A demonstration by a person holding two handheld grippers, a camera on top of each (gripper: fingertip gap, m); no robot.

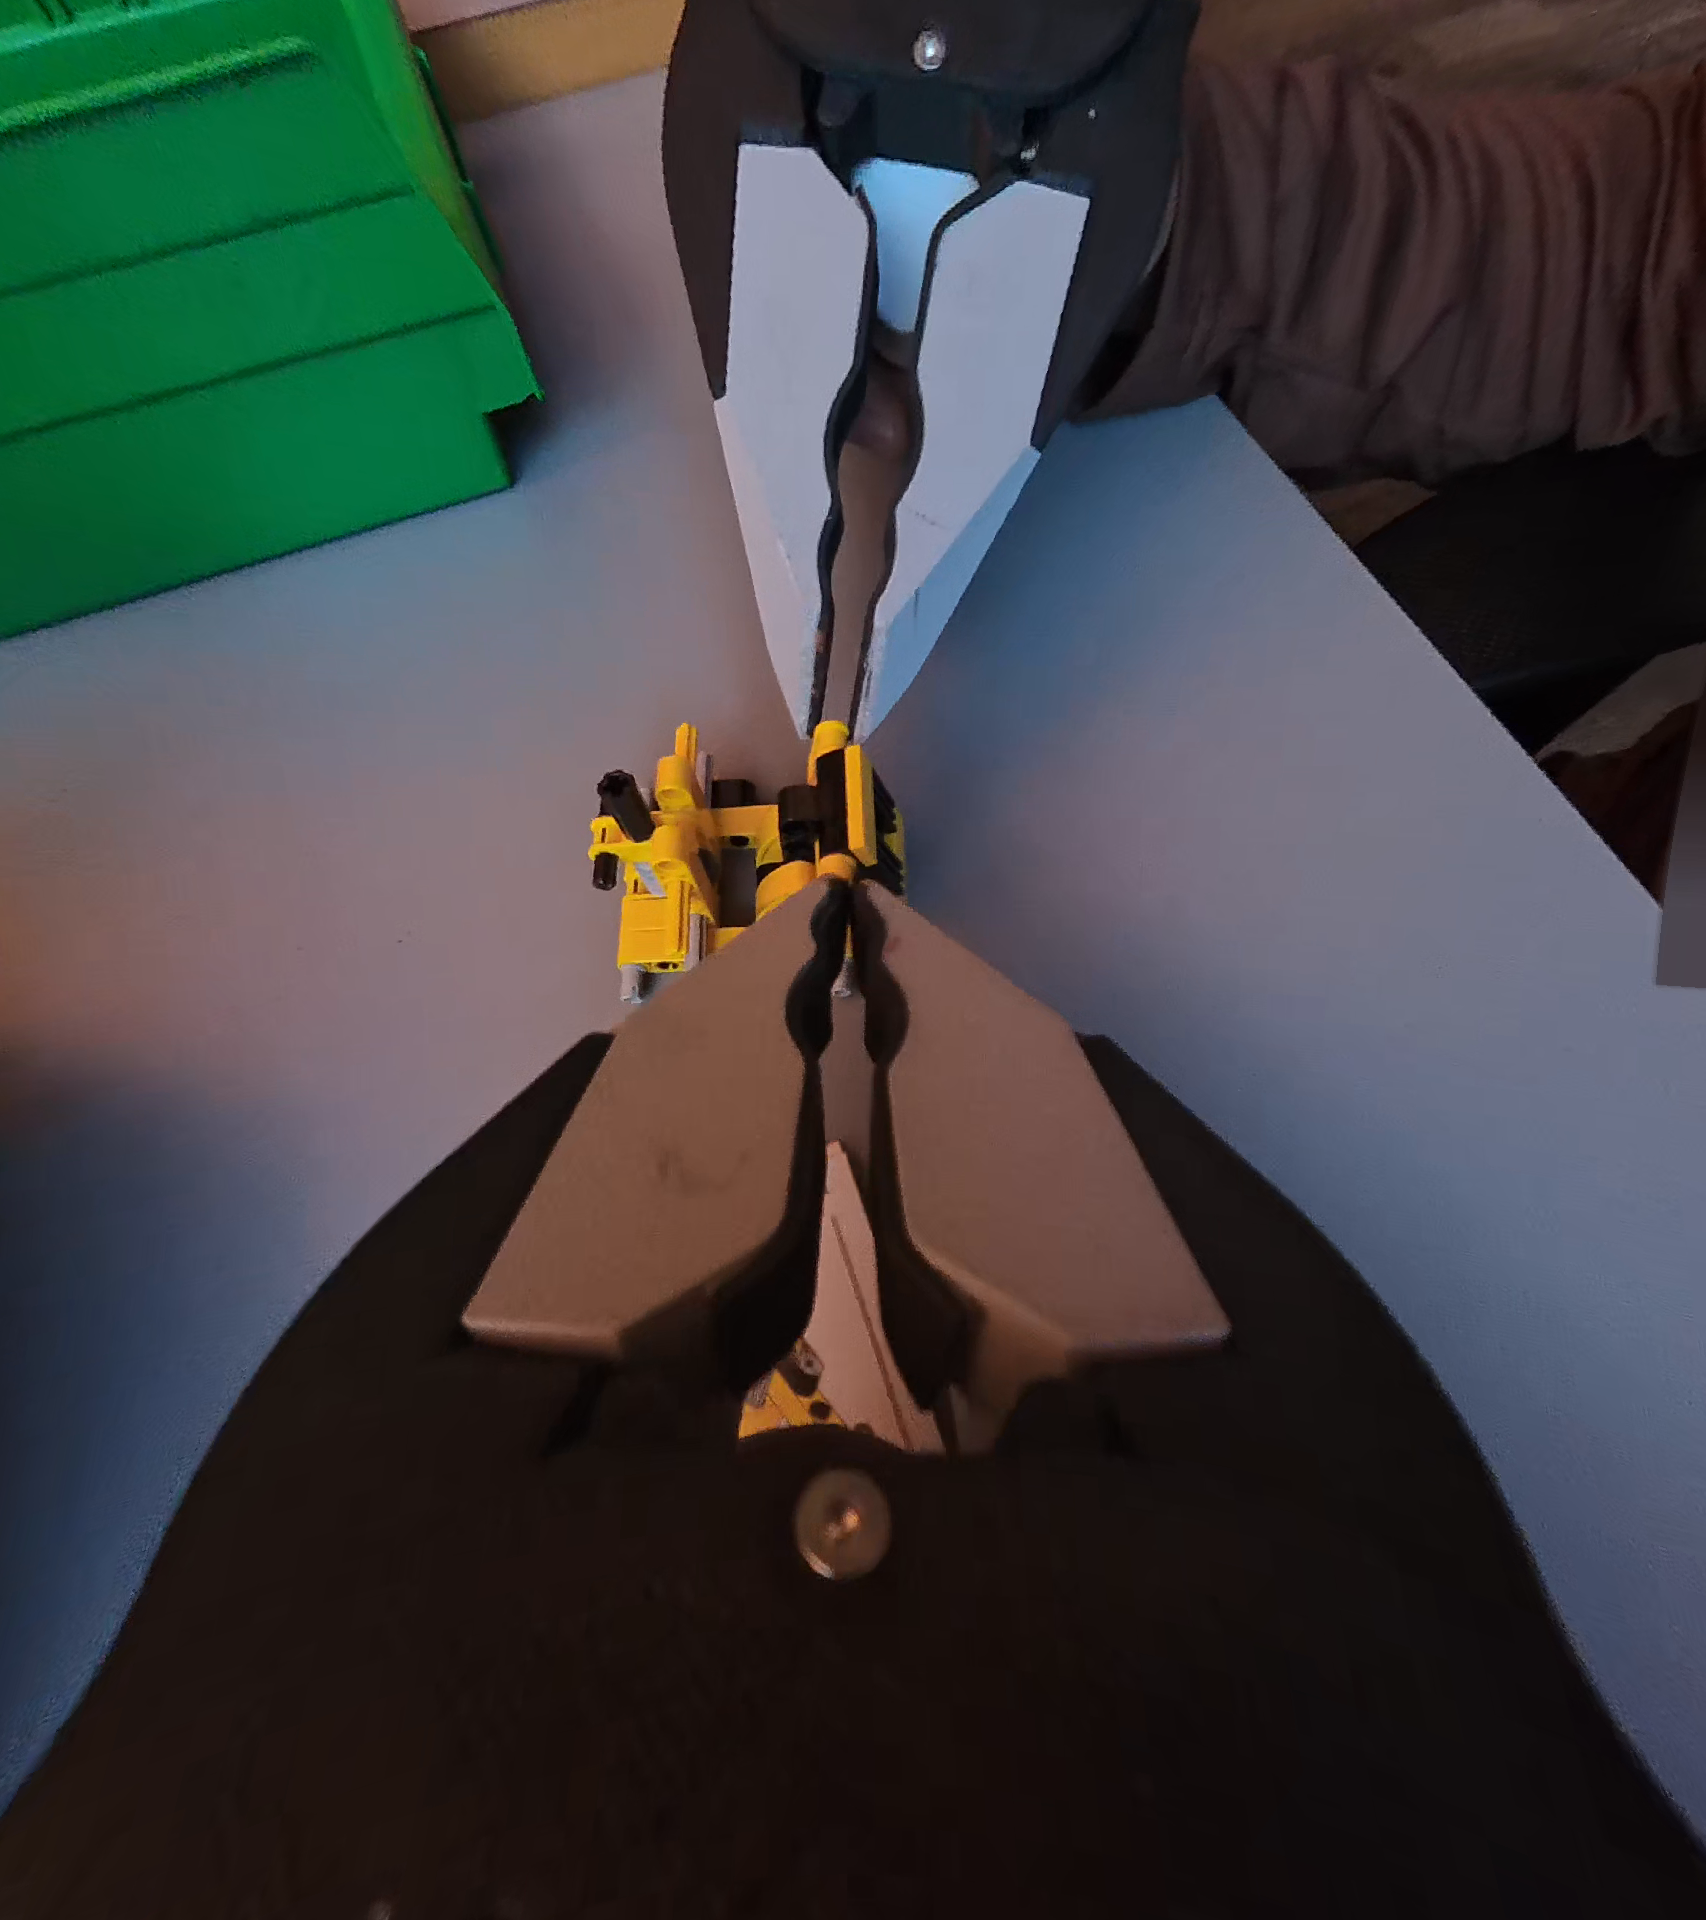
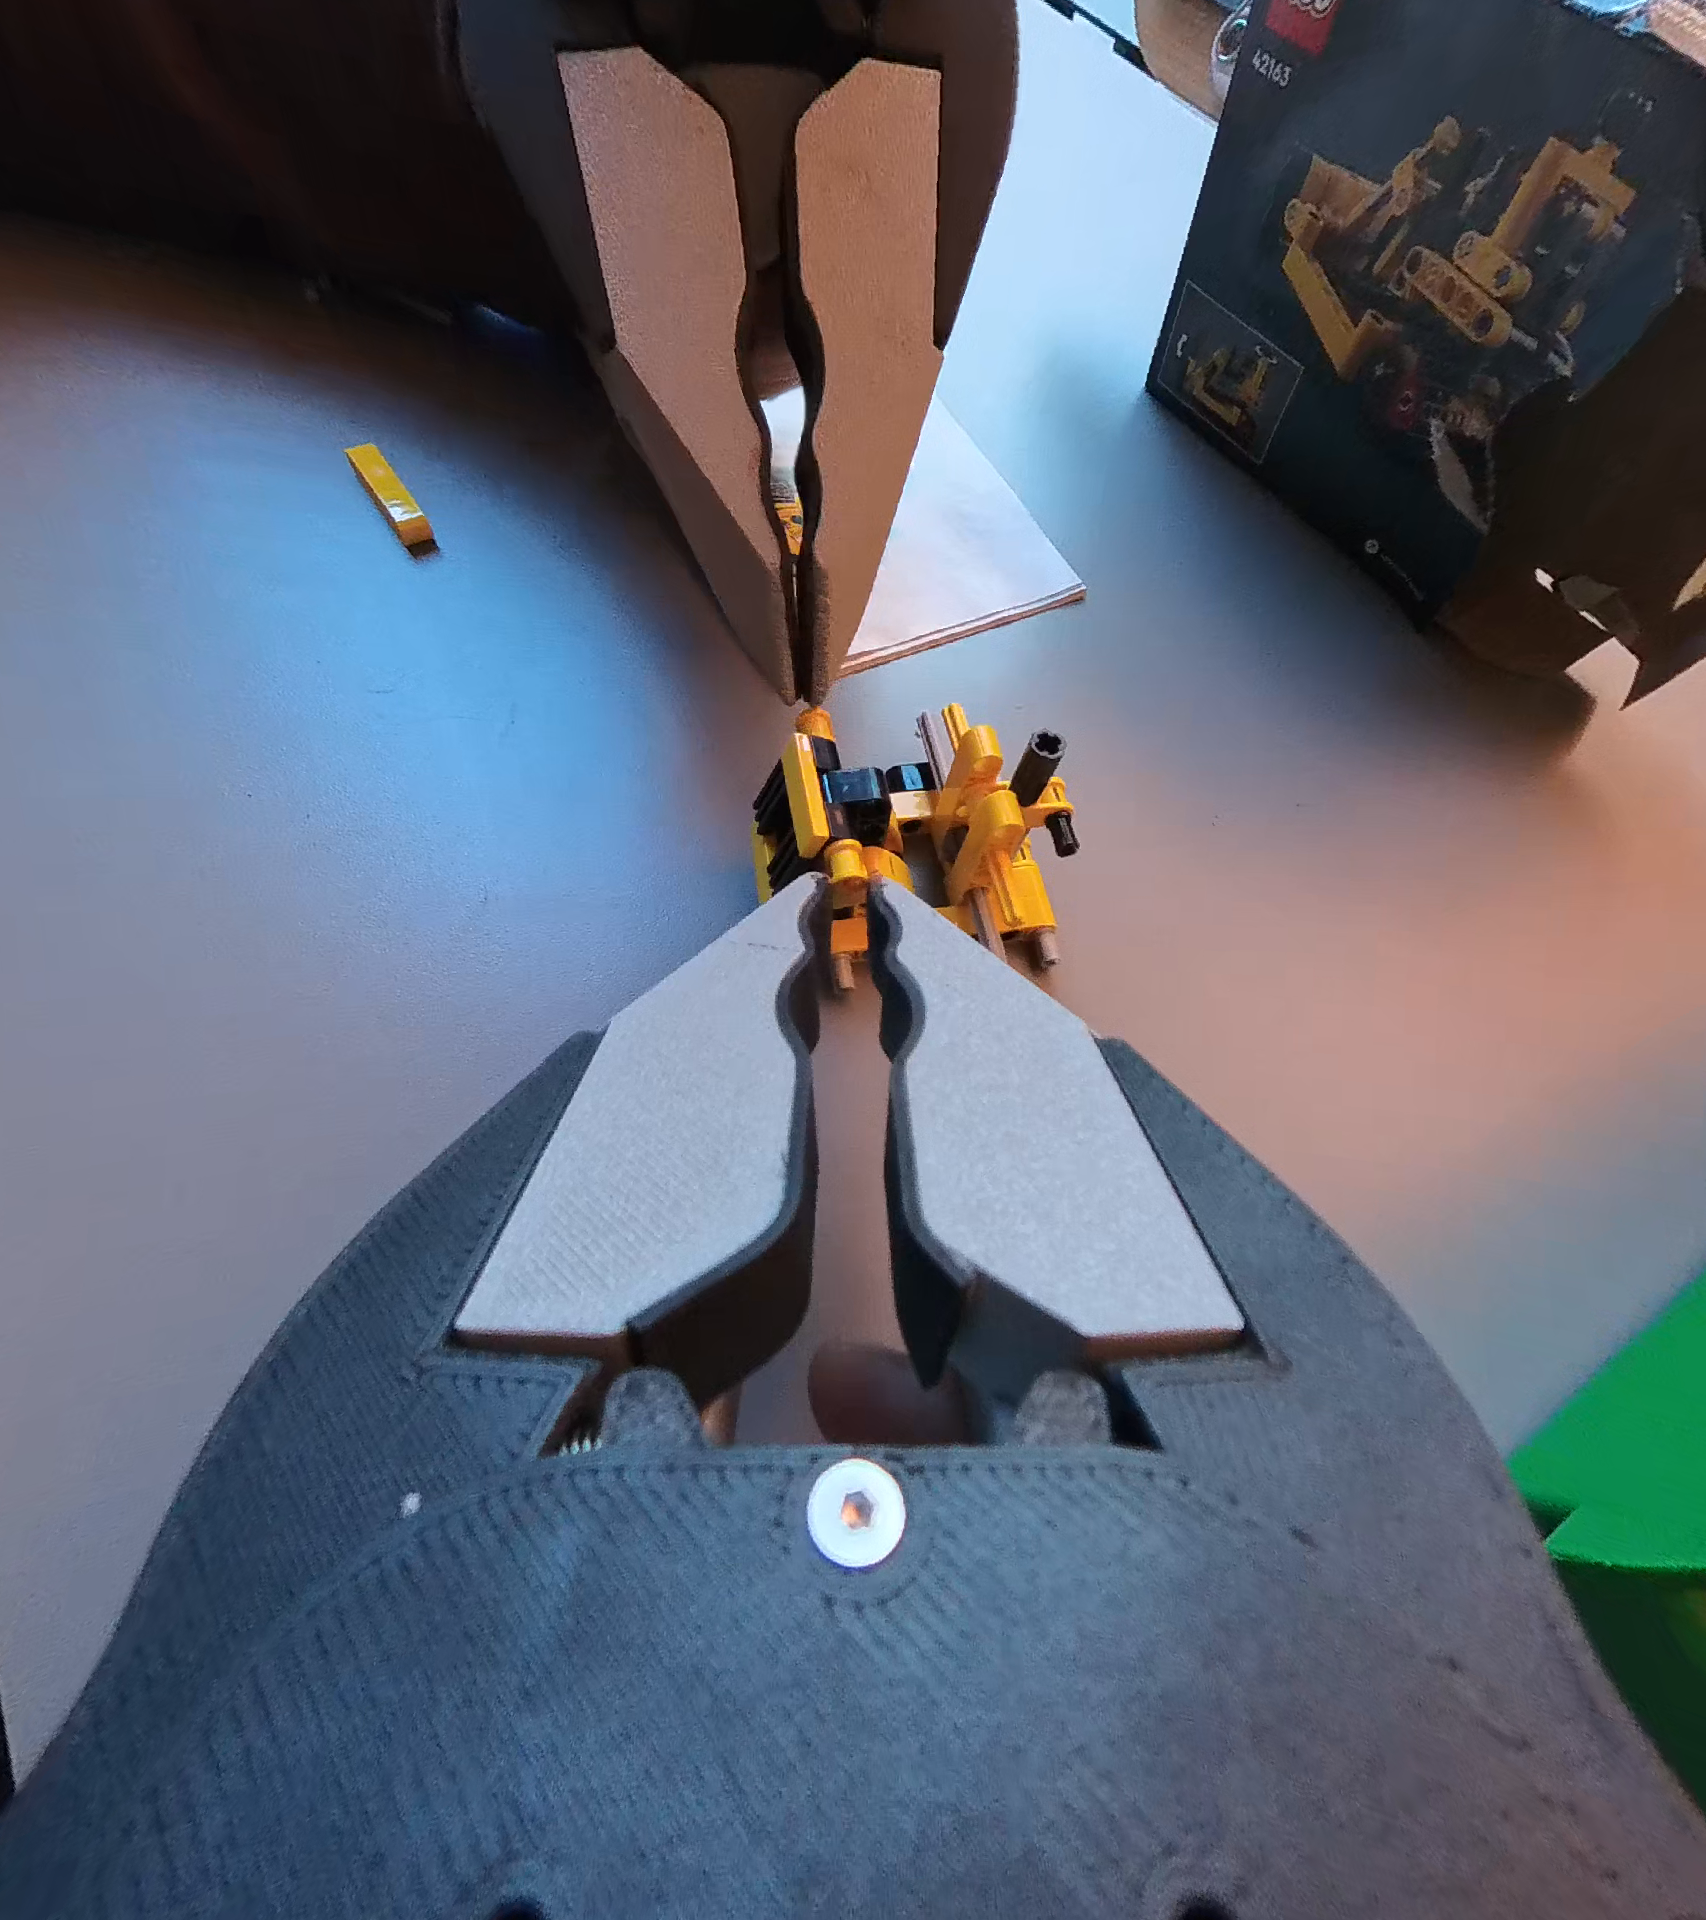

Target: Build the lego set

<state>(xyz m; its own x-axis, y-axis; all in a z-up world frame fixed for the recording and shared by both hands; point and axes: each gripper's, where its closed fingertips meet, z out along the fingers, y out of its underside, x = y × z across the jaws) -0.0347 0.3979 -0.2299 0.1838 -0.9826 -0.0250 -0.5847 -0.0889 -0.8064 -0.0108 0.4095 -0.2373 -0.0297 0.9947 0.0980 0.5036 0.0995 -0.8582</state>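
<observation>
While both grippers meet nose to nose over the table [image 2: 205,831], the model [image 2: 906,842] sits between their tips. Seen from the right gripper [image 2: 844,894], a loose yellow plate [image 2: 390,496] lies well off to the left, beside the left gripper [image 2: 807,691]. Straight ahead, the right gripper's jaws are nearly closed on a yellow axle end at the model's near side. The left gripper opposite looks pinched almost closed at the model's far end, on a small yellow tip, though whether it truly grips I cannot tell. A booklet [image 2: 974,561] lies behind it, the box [image 2: 1451,312] far right, a green bin [image 1: 153,312] near right.

I judge the model light, stiff and knobbly, yet its pinned joints may pop under a twist. Hold it by the solid yellow block or axle ends, not the thin black pin.
</observation>
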